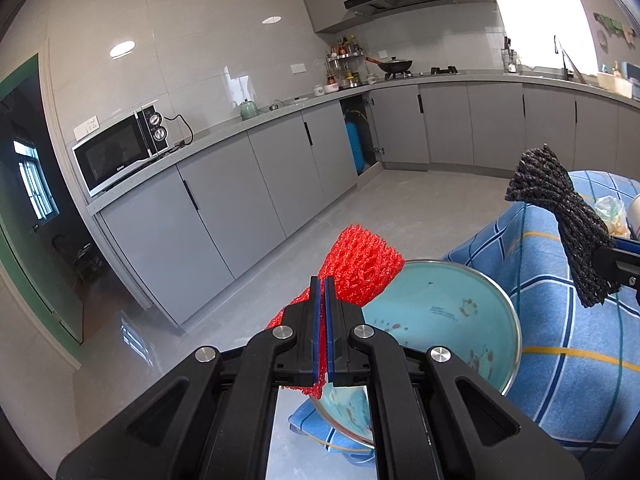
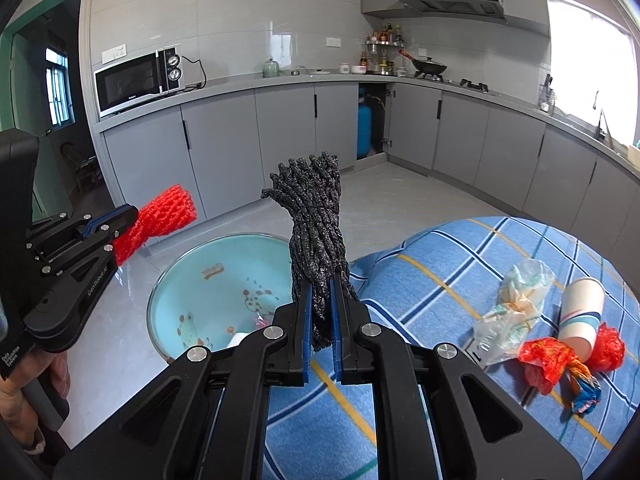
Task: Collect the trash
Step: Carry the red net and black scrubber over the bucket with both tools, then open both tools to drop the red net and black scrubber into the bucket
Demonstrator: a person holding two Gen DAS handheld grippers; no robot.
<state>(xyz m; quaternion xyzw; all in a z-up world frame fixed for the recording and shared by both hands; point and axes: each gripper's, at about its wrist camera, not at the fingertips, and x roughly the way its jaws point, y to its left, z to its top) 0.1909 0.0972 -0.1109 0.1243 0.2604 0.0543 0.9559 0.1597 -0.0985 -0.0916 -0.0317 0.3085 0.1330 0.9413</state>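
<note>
both tongs are clamped: left gripper (image 1: 322, 280) on red netting (image 1: 360, 270), right gripper (image 2: 321, 286) on dark netting (image 2: 314, 216), above the basin (image 2: 200, 280).

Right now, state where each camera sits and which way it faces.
Left wrist: rides the left gripper, shut on red foam net, facing the basin and cabinets.
Right wrist: rides the right gripper, shut on dark foam net, facing basin and checked cloth; a hand shows.
Shared: basin, both nets, each other's gripper.
</note>
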